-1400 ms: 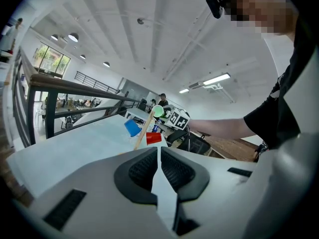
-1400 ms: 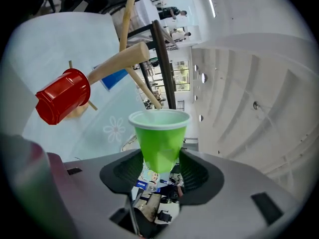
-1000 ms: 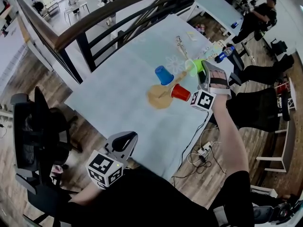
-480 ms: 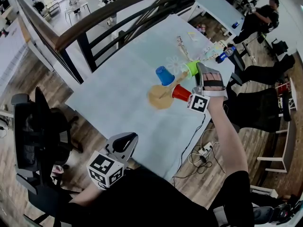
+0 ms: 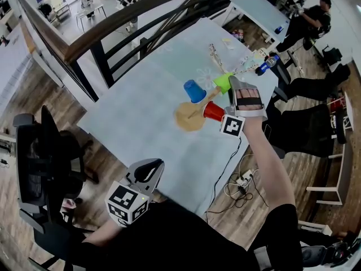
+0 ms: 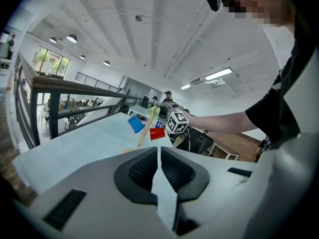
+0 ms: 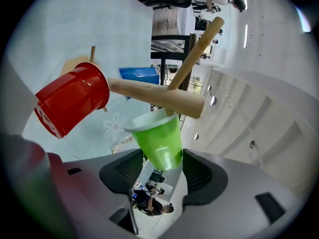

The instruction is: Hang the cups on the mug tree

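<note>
Head view is showing the mug tree (image 5: 189, 118) standing on the pale table (image 5: 135, 123). A blue cup (image 5: 194, 91) is hanging on the tree's far side and a red cup (image 5: 214, 111) is hanging on its right. The green cup (image 5: 223, 83) is sitting at the top of the tree, with the right gripper (image 5: 231, 92) reaching in to it from the right. The left gripper (image 5: 151, 167) is hovering well apart from the tree, off the table's near edge.

Left gripper view is looking across the table toward the tree. Its jaws are pressing together with nothing between them, and all three cups are showing far ahead on the tree.

Right gripper view is looking up along the tree's slanted post. Its jaws are standing wide and pinching the base of the green cup, with a pad (image 7: 124, 169) lying against each side. The cup's rim is meeting the blunt end of a wooden peg (image 7: 159, 97). The red cup is hanging on the same peg's far end, left of the green one, and the blue cup is showing behind the peg.
</note>
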`<state>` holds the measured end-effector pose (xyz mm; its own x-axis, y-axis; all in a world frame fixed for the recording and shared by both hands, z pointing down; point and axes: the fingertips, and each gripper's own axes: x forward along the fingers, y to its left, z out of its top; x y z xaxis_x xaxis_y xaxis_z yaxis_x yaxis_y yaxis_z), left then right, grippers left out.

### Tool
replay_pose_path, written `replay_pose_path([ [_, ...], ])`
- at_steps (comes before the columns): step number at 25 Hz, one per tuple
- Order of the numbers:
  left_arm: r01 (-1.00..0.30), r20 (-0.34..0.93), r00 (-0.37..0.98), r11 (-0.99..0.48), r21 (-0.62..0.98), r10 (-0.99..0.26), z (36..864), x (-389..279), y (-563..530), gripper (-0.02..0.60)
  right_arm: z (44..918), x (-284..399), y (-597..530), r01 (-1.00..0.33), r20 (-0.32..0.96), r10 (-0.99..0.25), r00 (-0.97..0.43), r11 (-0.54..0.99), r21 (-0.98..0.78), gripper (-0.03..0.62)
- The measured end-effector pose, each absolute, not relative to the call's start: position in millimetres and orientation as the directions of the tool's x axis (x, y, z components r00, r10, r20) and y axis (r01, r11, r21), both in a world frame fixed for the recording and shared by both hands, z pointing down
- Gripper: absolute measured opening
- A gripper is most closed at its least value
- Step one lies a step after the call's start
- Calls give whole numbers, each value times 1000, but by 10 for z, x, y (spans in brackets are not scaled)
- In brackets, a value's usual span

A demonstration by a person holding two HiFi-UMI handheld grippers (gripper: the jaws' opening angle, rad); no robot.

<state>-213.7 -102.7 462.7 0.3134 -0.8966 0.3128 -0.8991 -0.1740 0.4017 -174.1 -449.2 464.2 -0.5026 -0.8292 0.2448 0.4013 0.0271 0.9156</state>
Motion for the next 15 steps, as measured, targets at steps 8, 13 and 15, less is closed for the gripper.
replay_pose_path([
  [8, -892, 309, 330, -188, 411, -892, 4617, -2084, -1049, 29, 4358, -1602, -4373, 310, 188, -832, -521, 21, 950, 252],
  [13, -889, 303, 351, -213, 406, -886, 4590, -2028, -1058, 29, 4031, -1318, -4244, 160, 135, -842, -523, 59, 985, 252],
  [15, -886, 301, 362, -224, 406, -882, 4579, -1983, -1064, 29, 3891, -1167, -4162, 60, 127, -845, -519, 112, 992, 250],
])
